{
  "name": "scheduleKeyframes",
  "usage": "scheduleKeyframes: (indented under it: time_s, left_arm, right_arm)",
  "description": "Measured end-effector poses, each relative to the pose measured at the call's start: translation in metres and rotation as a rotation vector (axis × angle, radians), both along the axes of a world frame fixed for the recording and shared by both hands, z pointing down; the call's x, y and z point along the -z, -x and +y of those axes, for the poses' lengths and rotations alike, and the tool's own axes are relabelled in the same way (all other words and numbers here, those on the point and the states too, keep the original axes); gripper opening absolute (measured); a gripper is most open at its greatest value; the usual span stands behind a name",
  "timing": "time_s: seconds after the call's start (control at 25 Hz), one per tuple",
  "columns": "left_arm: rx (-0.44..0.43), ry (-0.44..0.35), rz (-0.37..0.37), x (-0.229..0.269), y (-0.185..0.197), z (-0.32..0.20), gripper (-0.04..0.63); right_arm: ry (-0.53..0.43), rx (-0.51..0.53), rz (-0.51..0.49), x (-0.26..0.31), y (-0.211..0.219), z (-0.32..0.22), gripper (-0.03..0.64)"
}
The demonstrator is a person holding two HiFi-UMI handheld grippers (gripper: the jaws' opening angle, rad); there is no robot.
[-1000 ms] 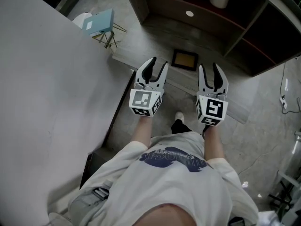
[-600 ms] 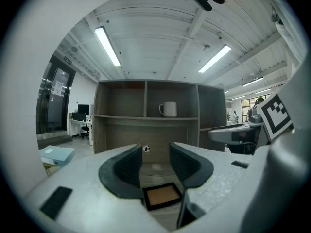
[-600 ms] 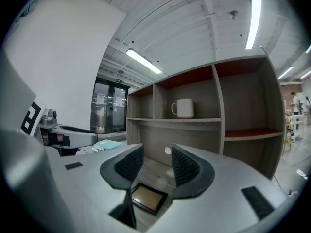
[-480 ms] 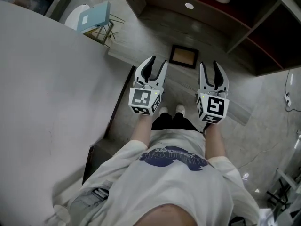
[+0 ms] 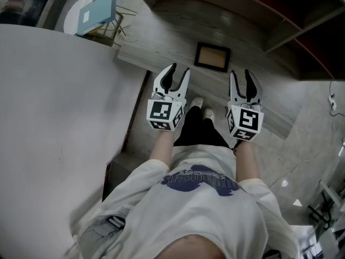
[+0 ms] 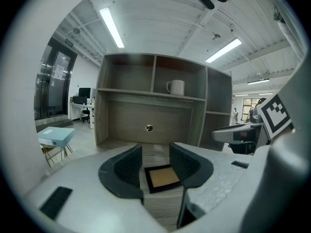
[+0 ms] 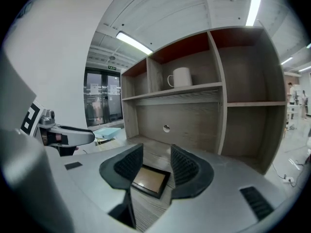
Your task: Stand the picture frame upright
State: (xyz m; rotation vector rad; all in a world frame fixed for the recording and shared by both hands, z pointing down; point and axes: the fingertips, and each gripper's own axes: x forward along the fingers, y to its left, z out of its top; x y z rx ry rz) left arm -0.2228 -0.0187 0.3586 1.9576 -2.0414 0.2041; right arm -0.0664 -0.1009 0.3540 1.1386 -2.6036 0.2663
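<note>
Seeing frame flat on surface, well ahead. Holding left tongs and right tongs released, empty, right just widened. Aiming both at frame, likely for an edge grab.

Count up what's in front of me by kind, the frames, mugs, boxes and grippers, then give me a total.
picture frame: 1
mug: 1
light blue box: 1
grippers: 2, the left gripper and the right gripper, both with jaws apart and nothing held
total: 5
</note>
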Motion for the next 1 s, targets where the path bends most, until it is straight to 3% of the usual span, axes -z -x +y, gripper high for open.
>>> scheduleKeyframes:
  time_s: [0.28, 0.64, 1.0]
  left_arm:
    - [-0.040, 0.036, 0.025, -0.021, 0.024, -0.024, 0.156]
    - [-0.131, 0.136, 0.085, -0.073, 0.045, -0.045, 0.161]
    - [-0.224, 0.218, 0.123, -0.118, 0.047, -0.058, 0.178]
  right_arm:
    - [0.038, -0.040, 0.047, -0.023, 0.019, -0.018, 0.173]
    - [0.143, -0.081, 0.131, -0.072, 0.046, -0.029, 0.173]
    - [0.214, -0.137, 0.178, -0.113, 0.053, -0.041, 0.172]
